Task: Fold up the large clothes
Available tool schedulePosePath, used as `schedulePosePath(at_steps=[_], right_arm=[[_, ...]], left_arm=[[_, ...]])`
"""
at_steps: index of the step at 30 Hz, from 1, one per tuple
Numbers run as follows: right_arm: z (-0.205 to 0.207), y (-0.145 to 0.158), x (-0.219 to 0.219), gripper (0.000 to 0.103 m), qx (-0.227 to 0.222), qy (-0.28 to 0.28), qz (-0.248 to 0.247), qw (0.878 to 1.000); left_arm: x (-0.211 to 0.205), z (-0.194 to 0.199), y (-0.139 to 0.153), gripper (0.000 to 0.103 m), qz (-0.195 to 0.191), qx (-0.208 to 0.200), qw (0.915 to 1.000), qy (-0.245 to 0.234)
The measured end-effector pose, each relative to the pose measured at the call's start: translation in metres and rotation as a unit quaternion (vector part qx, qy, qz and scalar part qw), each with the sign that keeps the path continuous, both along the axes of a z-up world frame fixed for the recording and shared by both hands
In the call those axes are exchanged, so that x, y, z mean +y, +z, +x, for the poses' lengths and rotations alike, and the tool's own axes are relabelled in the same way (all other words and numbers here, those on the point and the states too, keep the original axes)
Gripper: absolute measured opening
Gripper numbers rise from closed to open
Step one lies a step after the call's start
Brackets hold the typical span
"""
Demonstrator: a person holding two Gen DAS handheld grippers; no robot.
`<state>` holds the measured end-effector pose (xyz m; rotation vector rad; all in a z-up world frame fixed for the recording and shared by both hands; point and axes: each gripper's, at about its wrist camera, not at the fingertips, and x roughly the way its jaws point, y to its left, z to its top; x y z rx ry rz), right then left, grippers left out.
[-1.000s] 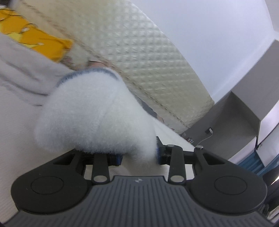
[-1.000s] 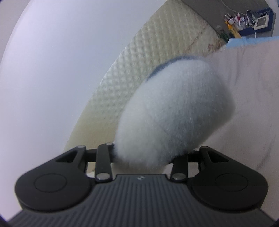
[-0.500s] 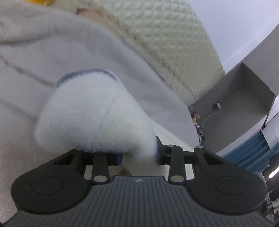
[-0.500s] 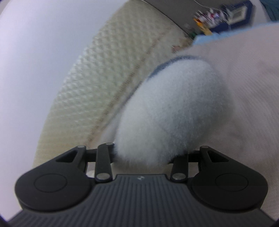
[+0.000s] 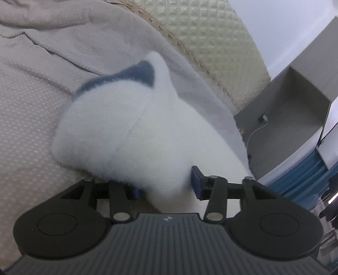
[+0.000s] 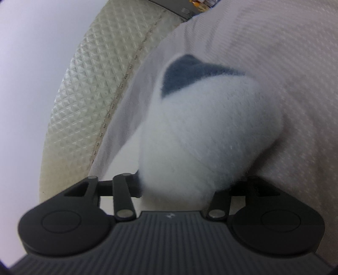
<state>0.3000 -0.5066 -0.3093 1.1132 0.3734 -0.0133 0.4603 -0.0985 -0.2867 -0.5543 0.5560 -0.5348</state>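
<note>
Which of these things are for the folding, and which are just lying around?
For the folding: fluffy white garment with blue trim; left gripper and right gripper, whose jaws have just been opening with the garment between them.

Just there: beige bed cover underneath; quilted headboard; grey shelf with a cable.

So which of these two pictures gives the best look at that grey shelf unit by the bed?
The left wrist view: the grey shelf unit fills its right side, showing an open compartment with a cable. The right wrist view catches only a sliver at the top edge, above the quilted headboard.
</note>
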Motion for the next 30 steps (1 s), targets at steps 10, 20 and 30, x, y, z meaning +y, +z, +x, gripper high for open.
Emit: schedulePosePath(at_steps=[10,20,30], right_arm=[[-0.056,0.053,0.020,0.061,0.052,-0.047,-0.057,0.996],[-0.142,0.185,0.075,0.061,-0.025,-0.021,-0.179,0.983],[-0.238,0.260,0.167,0.061,-0.030,0.036,-0.321,0.946]], left_arm=[[0.014,-0.058,0.073,0.057,0.098,-0.020,0.9950,0.007],[0.015,-0.190,0.195,0.057,0.171,-0.133,0.9760,-0.018],[0.040,-0.331,0.248,0.057,0.224,-0.188,0.9559,-0.026]])
